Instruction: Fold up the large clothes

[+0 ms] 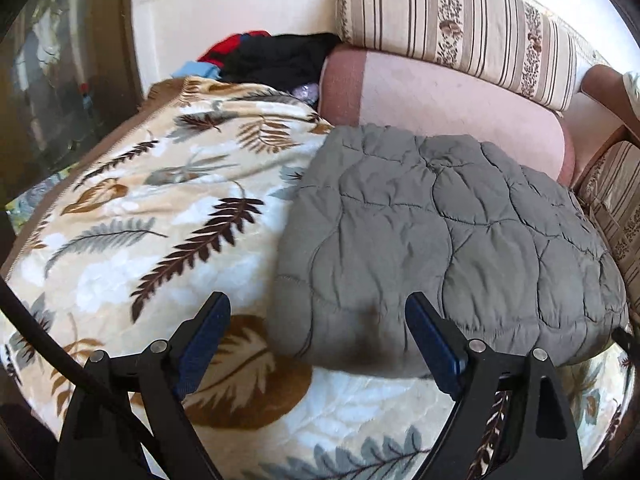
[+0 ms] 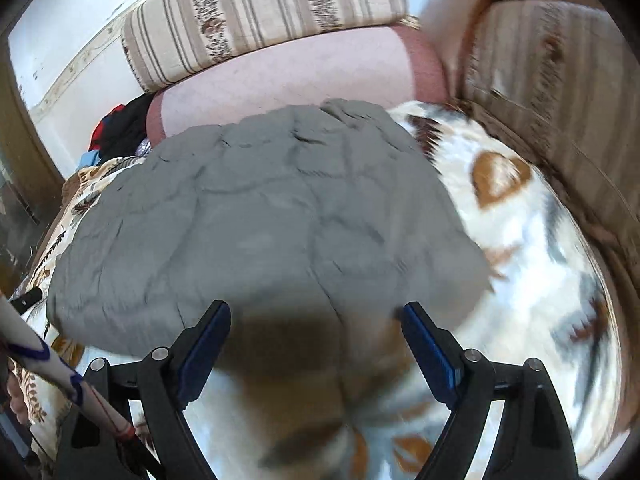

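Grey quilted jacket (image 1: 448, 240) folded into a thick, puffy bundle, stitched in curved seams, wrinkled on top, edges rounded. Lies on a leaf-print blanket (image 1: 132, 216) spread over the bed, with its far edge toward 12 o'clock against a pink bolster (image 1: 444, 100). In the left wrist view, long axis runs roughly from 10 to 4 o'clock; in the right wrist view, blurred by motion, bundle (image 2: 260, 216) spreads broadly from 9 to 3 o'clock with the blanket (image 2: 532, 280) showing at 3 to 5 o'clock. Which end is collar or hem, cannot tell.

Left tool (image 1: 318, 324) spread wide, nothing between the blue pads, hovering at the near left corner of the bundle, 6 o'clock side. Right tool (image 2: 316, 324) likewise spread wide and empty, just over the near edge.

Striped floral cushion (image 1: 460, 28) stacked on the bolster at 12 to 1 o'clock. Heap of black, red and blue clothes (image 1: 264, 60) at 11 o'clock beside the bolster's end. Second striped cushion (image 1: 616, 208) at 3 o'clock, close to the bundle's right edge.
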The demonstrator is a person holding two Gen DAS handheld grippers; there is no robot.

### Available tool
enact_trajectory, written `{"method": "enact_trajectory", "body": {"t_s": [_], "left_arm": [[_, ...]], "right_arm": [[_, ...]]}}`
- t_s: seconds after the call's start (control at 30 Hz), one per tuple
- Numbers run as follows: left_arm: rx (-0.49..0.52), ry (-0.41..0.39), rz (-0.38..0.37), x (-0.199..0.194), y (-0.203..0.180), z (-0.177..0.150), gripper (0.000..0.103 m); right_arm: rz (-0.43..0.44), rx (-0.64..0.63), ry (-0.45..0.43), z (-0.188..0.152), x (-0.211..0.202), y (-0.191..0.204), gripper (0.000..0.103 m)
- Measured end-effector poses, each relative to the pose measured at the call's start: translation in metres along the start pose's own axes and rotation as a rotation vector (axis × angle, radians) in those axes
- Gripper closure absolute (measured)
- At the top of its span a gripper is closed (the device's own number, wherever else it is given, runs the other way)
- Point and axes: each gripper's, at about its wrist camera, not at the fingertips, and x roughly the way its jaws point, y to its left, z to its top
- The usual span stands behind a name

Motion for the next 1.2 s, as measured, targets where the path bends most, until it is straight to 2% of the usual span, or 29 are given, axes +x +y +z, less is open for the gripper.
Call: {"method": "enact_trajectory", "body": {"t_s": [0.17, 0.3, 0.4, 0.53, 0.7, 0.87, 1.07, 1.2], "left_arm": [[-0.012, 0.023, -0.028, -0.005, 0.005, -0.018, 0.015], [-0.018, 0.086, -0.058, 0.006, 0.015, -0.037, 0.015], [0.001, 0.112, -0.036, 0.016, 0.018, -0.052, 0.015], [-0.012, 0.164, -0.015, 0.045, 0.02, -0.062, 0.015], [-0.017, 0.232, -0.008, 0.089, 0.012, -0.056, 0.015], [0.071, 0.218, 0.054, 0.112, -0.008, -0.045, 0.015], [0.101, 0.217, 0.063, 0.126, -0.012, -0.029, 0.015], [0.13, 0.225, 0.083, 0.134, -0.012, -0.015, 0.015]], "right_arm": [[-0.033, -0.04, 0.06, -0.028, -0.005, -0.003, 0.013], [-0.064, -0.036, 0.084, -0.037, 0.0, -0.01, 0.013], [-0.112, -0.064, 0.092, -0.04, 0.007, -0.014, 0.013], [-0.135, -0.091, 0.112, -0.041, 0.026, -0.012, 0.013], [-0.186, -0.166, 0.115, -0.027, 0.06, 0.004, 0.013], [-0.21, -0.143, 0.125, -0.008, 0.083, 0.005, 0.012], [-0.194, -0.117, 0.145, -0.002, 0.094, 0.004, 0.013], [-0.188, -0.136, 0.149, -0.004, 0.095, 0.024, 0.013]]}}
